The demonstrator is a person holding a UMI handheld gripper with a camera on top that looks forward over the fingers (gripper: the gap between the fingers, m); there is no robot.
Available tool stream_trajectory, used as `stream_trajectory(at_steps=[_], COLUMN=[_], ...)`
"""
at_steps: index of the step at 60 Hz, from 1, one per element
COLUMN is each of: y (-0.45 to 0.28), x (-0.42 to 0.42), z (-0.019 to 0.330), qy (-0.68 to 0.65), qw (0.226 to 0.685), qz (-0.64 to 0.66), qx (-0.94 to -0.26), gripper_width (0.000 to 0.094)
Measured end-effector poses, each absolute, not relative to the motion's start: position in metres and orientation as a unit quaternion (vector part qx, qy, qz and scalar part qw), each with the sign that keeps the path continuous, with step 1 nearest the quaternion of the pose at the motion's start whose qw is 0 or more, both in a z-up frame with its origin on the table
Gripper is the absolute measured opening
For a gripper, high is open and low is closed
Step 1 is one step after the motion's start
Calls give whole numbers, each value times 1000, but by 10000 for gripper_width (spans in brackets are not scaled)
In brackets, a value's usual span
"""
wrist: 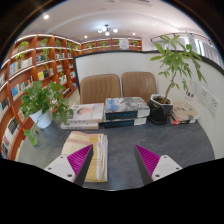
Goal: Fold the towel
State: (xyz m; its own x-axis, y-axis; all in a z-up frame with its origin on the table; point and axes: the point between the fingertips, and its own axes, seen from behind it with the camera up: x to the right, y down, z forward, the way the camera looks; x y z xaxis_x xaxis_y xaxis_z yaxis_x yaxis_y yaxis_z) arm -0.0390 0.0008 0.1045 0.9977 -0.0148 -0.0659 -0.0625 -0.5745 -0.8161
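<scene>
the towel (pixel 92 157) is a pale, cream-coloured cloth lying flat on the dark table (pixel 125 150), apparently in a long folded strip. judged from its look, it is light, soft and limp: it will sag and drape when lifted, will not hold a shape, and is not fragile. a hold on a free edge or corner is advised, pinching all layers so that none slips out.

relative to the gripper (pixel 113 160), the towel lies at the left finger, running forward past that finger's magenta pad (pixel 80 157); the right finger has bare table ahead of it. the fingers stand wide apart and hold nothing.

beyond the towel, stacked books (pixel 113 111) sit at the table's far edge, flanked by two potted plants (pixel 45 100). two chairs (pixel 120 87) and bookshelves (pixel 35 65) stand behind.
</scene>
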Motion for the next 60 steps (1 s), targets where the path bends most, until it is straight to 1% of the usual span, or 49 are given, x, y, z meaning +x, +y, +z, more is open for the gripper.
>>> stream_trajectory(at_steps=[5, 10, 17, 22, 33, 43, 50, 60], y=[-27, -59, -102, -130, -190, -237, -260, -276], x=[-38, -38, -32, -30, -20, -15, -13, -12], z=[144, 173, 199, 211, 221, 215, 217, 223], qy=[25, 25, 27, 25, 18, 29, 42, 49], qw=[477, 484, 495, 503, 520, 514, 516, 522], qz=[39, 43, 31, 24, -14, -26, -28, -31], qx=[-878, -874, -868, -864, -854, -857, -855, -851], gripper_width=[844, 845, 843, 845, 844, 843, 844, 845])
